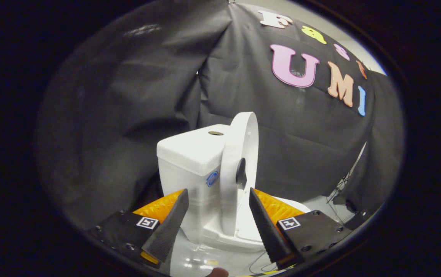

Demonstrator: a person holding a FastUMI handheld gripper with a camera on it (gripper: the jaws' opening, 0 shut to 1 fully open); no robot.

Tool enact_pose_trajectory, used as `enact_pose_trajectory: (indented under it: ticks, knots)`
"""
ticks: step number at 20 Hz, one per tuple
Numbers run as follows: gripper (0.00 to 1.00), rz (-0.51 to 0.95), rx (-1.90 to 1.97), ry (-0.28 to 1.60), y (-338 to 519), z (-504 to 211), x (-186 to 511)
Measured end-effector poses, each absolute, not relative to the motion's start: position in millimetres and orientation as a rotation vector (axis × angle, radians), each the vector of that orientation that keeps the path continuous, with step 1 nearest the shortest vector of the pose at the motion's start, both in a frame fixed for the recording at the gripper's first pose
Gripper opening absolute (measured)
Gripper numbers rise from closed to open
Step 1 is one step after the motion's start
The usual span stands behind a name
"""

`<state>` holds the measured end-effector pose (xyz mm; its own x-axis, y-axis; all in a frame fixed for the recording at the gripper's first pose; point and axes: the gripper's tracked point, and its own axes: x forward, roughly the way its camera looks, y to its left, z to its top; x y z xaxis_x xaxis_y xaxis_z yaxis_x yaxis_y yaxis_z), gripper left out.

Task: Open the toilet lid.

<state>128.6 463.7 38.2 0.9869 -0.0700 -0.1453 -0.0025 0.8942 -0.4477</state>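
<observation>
A small white toilet stands just ahead of my fingers, seen from its side. Its lid is raised upright and leans back against the tank; a dark knob sticks out of the lid's face. The bowl's rim shows behind the right finger. My gripper is open, with one fingertip on each side of the lid's lower part and a gap to it on both sides. Neither finger touches the lid.
Black cloth walls close in behind the toilet and to both sides. The toilet stands on a glossy pale surface. Thin cables hang at the right where the cloth parts. A fingertip of a person shows below the gripper.
</observation>
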Motion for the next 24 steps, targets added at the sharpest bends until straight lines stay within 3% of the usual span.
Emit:
enact_pose_trajectory:
  ticks: [5,8,12,24]
  knots:
    - [0.97,0.018,-0.429,0.080,446.4,55.7,88.2]
    - [0.97,0.147,-0.312,0.005,453.9,77.0,67.8]
    - [0.98,0.096,-0.269,-0.125,410.2,119.9,44.6]
    - [0.98,0.109,-0.332,-0.192,265.5,164.2,35.7]
